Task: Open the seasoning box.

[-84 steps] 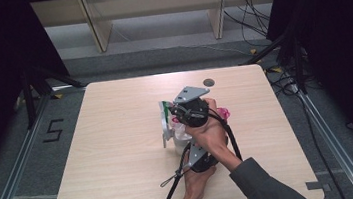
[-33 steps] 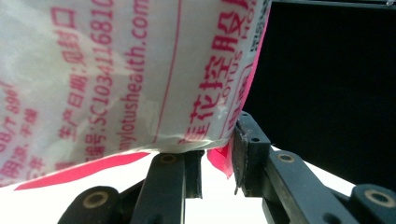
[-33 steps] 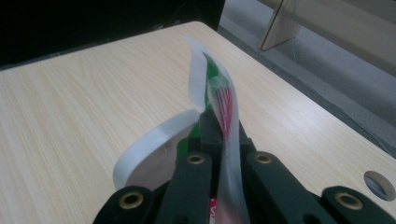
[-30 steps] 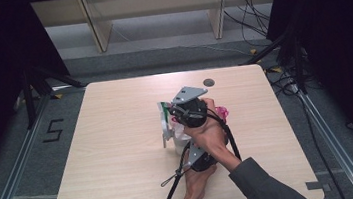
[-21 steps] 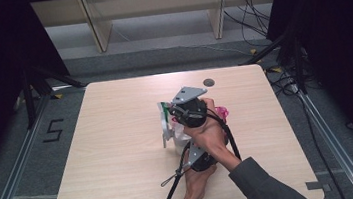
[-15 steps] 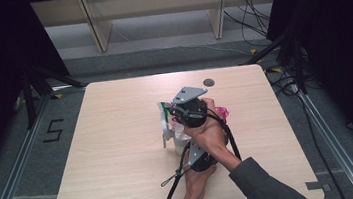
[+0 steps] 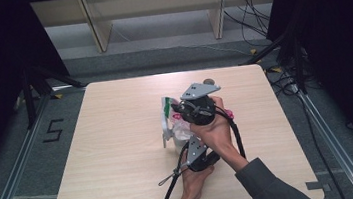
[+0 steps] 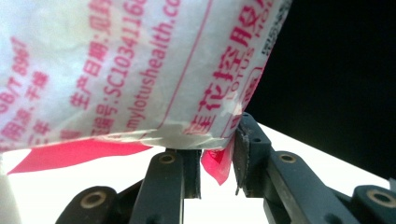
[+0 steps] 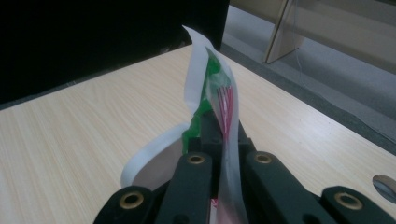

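Note:
A white plastic packet (image 7: 168, 122) with red print and a green patch hangs above the middle of the table (image 7: 120, 151), held between both grippers. My right gripper (image 7: 177, 111) comes at it from the right and is shut on its thin upper film (image 9: 225, 100); the jaws (image 9: 223, 128) pinch the film flat. My left gripper (image 7: 187, 139) reaches up from below, nearer the person. In the left gripper view the packet (image 8: 140, 65) looms close, and my left gripper (image 8: 217, 144) is shut on its lower seam and red corner.
A small dark round thing (image 7: 208, 81) sits at the table's far edge, near the right hand. Beyond the table are pale shelf legs (image 7: 96, 28), and cables (image 7: 255, 15) lie on the floor at the right. A floor mark "5" (image 7: 53, 130) is at the left.

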A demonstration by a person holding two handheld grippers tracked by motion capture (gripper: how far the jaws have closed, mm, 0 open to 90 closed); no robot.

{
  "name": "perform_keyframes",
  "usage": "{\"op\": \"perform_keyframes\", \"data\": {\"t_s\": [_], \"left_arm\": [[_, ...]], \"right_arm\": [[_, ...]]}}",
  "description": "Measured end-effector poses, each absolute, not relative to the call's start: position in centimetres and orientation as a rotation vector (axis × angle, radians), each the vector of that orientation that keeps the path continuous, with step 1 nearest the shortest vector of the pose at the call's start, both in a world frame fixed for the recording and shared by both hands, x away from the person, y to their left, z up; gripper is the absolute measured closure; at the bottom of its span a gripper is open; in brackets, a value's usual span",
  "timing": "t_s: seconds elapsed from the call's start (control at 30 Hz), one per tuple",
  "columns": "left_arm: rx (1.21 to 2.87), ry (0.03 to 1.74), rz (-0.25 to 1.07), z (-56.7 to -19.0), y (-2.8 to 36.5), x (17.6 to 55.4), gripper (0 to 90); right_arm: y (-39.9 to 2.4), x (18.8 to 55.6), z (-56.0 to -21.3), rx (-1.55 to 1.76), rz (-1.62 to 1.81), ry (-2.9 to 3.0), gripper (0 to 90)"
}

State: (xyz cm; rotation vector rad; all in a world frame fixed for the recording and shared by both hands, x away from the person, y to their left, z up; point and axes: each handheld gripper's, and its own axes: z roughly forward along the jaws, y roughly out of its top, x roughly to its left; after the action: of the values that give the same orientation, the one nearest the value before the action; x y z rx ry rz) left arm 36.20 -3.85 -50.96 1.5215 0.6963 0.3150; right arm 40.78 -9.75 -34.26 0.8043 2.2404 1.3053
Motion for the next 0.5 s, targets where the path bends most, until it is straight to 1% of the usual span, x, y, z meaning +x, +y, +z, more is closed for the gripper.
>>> {"op": "perform_keyframes", "data": {"t_s": [0.03,0.23,0.3,0.37,0.43,0.5], "left_arm": [[1.485,0.721,0.302,-51.0,-4.0,36.2,73.2],[1.529,0.729,0.300,-51.1,-3.5,36.2,71.2],[1.499,0.749,0.286,-51.1,-3.5,36.2,69.3],[1.528,0.746,0.288,-51.2,-3.1,36.3,68.3],[1.517,0.766,0.276,-51.4,-2.9,36.4,65.2],[1.606,0.726,0.300,-51.5,-2.2,36.7,63.2]], "right_arm": [[-10.0,40.6,-34.2,0.810,1.317,2.236,90.0],[-11.2,40.2,-33.8,0.843,1.374,2.204,90.0],[-11.7,40.2,-33.7,0.810,1.381,2.196,90.0],[-12.1,40.0,-33.7,0.852,1.412,2.176,90.0],[-12.8,39.9,-33.8,0.850,1.446,2.166,90.0],[-13.4,39.7,-34.0,0.856,1.503,2.157,90.0]]}}
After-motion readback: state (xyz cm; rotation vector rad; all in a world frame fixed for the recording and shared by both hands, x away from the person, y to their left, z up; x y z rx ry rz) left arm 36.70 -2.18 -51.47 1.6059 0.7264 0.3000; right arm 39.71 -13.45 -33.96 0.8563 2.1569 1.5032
